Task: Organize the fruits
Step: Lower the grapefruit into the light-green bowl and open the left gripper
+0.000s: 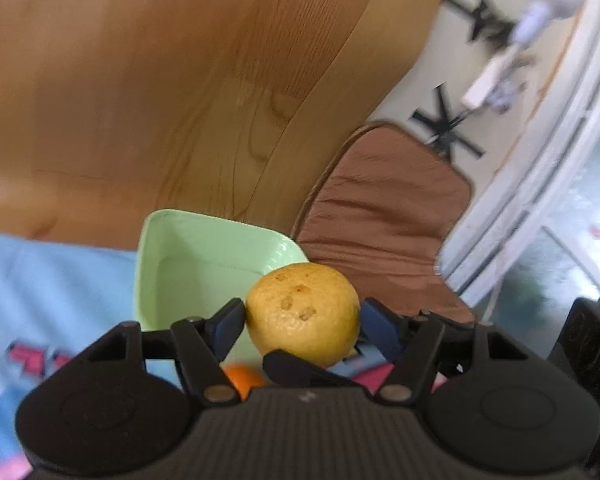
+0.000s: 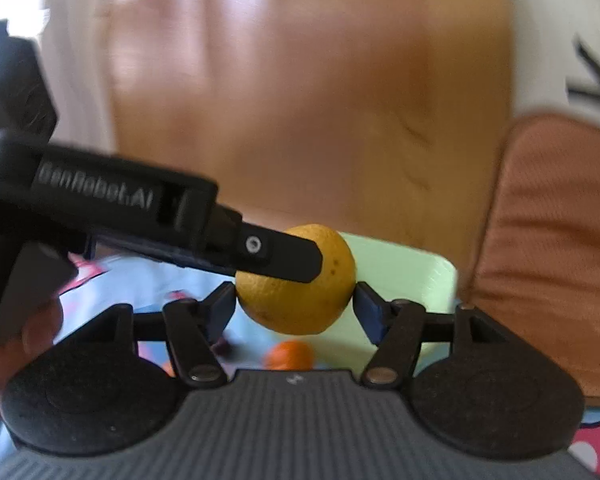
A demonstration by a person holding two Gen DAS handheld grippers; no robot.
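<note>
A yellow citrus fruit (image 1: 304,312) sits between the blue pads of my left gripper (image 1: 302,316), which is shut on it. In the right wrist view, a yellow fruit (image 2: 300,304) that looks like the same one is pressed between the pads of my right gripper (image 2: 296,296). A black finger (image 2: 284,258) of the left gripper reaches in from the left and lies across this fruit. A dark finger (image 1: 296,368) of the other gripper crosses under the fruit in the left view. The fruit hangs near a pale green tray (image 1: 156,264) (image 2: 440,276). A small orange (image 1: 246,380) (image 2: 290,356) lies below.
A light blue cloth with pink print (image 1: 40,280) covers the near part of a wooden table (image 1: 140,100). A brown cushioned seat (image 1: 380,208) stands to the right of the tray. A person's hand (image 2: 20,344) holds the left gripper's handle. White floor and a window frame lie beyond.
</note>
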